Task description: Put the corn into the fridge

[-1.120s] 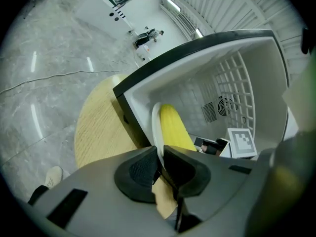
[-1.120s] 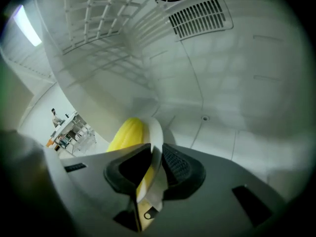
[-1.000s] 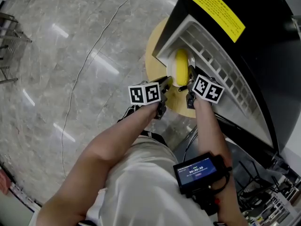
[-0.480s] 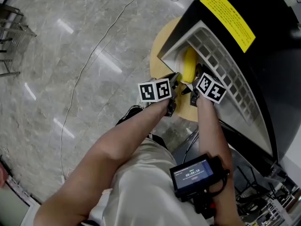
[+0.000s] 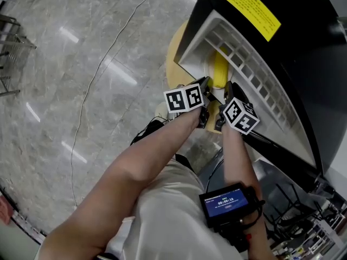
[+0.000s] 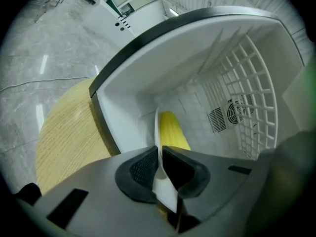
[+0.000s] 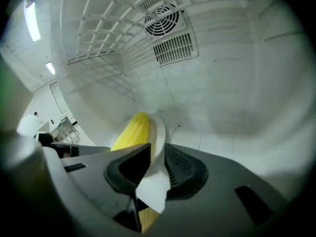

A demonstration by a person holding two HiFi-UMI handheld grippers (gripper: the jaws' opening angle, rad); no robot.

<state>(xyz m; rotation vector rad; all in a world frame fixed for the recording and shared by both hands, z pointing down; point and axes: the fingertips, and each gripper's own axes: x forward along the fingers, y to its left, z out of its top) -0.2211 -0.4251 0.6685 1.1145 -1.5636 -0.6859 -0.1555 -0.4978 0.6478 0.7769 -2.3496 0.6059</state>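
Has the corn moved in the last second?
Yes. The corn, on its white plate, has gone deeper into the fridge, past its front rim.

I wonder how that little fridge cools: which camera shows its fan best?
The right gripper view: the round fan grille faces it, large on the back wall. The left gripper view shows it small and side-on; the head view hides it.

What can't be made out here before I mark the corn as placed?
Head view: the left gripper and right gripper cover the near end of the corn.
Both gripper views: the gripper bodies hide the underside of the plate, so whether it rests on the fridge floor is unclear.
Head view: the print on the yellow label is too small to read.
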